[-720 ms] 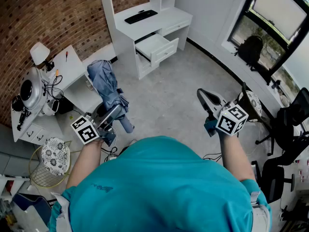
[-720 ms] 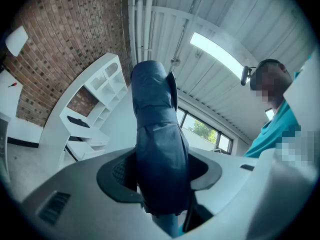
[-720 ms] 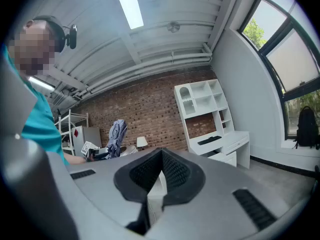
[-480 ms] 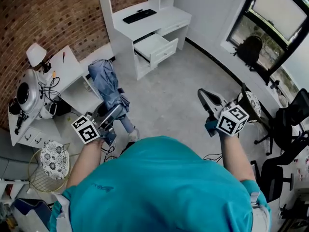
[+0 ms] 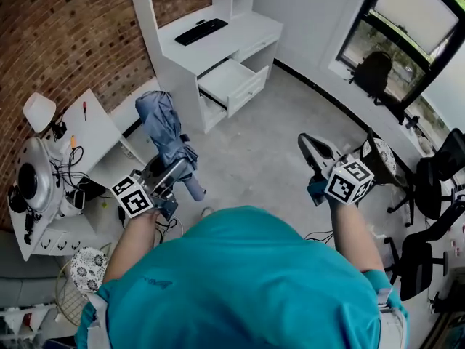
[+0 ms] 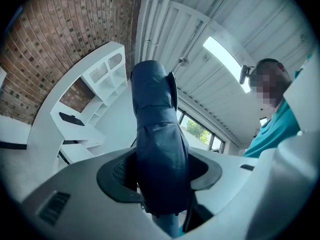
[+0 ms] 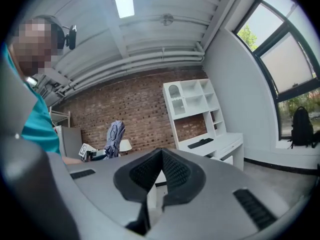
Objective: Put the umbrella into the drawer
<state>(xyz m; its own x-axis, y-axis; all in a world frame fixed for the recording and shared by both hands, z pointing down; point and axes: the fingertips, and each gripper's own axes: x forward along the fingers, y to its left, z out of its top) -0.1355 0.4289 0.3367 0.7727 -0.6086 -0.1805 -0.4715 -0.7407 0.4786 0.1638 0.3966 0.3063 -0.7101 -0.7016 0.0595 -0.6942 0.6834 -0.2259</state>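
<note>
Umbrella (image 5: 168, 133) stays clamped between the fingers of my left gripper (image 5: 171, 173), tip toward 11 o'clock. The open drawer (image 5: 227, 82), at its 1 o'clock and well apart, has drawn slightly nearer. On my right gripper (image 5: 310, 147), fingers remain together, empty.

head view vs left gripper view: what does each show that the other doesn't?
Head view only: the right tool, the lamp, the black chairs. Left gripper view only: the ceiling light, and the pads pressing on the umbrella. Both: the umbrella gripped by the left tool, the white desk, the keyboard, the brick wall.
</note>
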